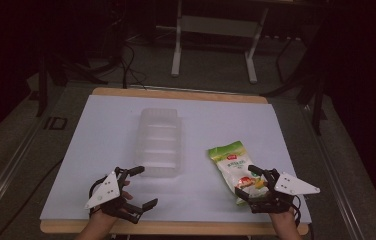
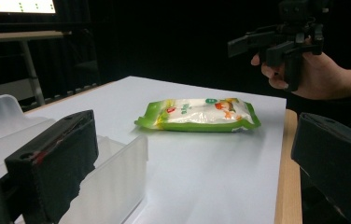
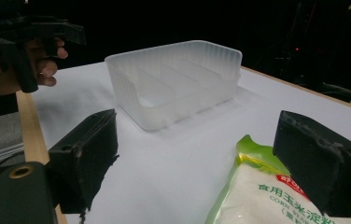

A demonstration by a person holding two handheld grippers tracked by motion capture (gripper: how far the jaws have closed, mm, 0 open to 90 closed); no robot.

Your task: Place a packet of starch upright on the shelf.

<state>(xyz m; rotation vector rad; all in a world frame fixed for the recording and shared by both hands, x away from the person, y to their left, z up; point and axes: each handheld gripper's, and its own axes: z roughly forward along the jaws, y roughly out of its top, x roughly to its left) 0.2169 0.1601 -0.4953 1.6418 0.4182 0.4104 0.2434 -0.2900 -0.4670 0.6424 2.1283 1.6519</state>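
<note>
I start with the desk (image 1: 101, 150), a white sheet over a wooden top, lit well enough though the room around it is dark. On it, left of centre, stands the clear plastic bin (image 1: 160, 142), ribbed, open at the top and divided into compartments; I judge it light, fairly stiff and a little slippery along its walls.

To the right of the bin and apart from it lies the green and white pouch (image 1: 234, 167), flat on the sheet, its near end reaching toward me. The print suggests a starch or flour, so I expect it to be soft and shifting, with some weight that will sag either side of any grip. The film looks glossy and may slip. I would take it across the near end or along a sealed edge, where the material is flatter and firmer, rather than over the bulging middle.

My right tool (image 1: 255, 186) sits at the pouch's near end, jaws spread wide, one to either side of that corner in the right gripper view, not yet closed on it. I judge this the approach to a pick.

My left tool (image 1: 137, 187) hangs just before the bin's near wall, likewise released, gripping nothing, its jaws well apart in the left gripper view.
</note>
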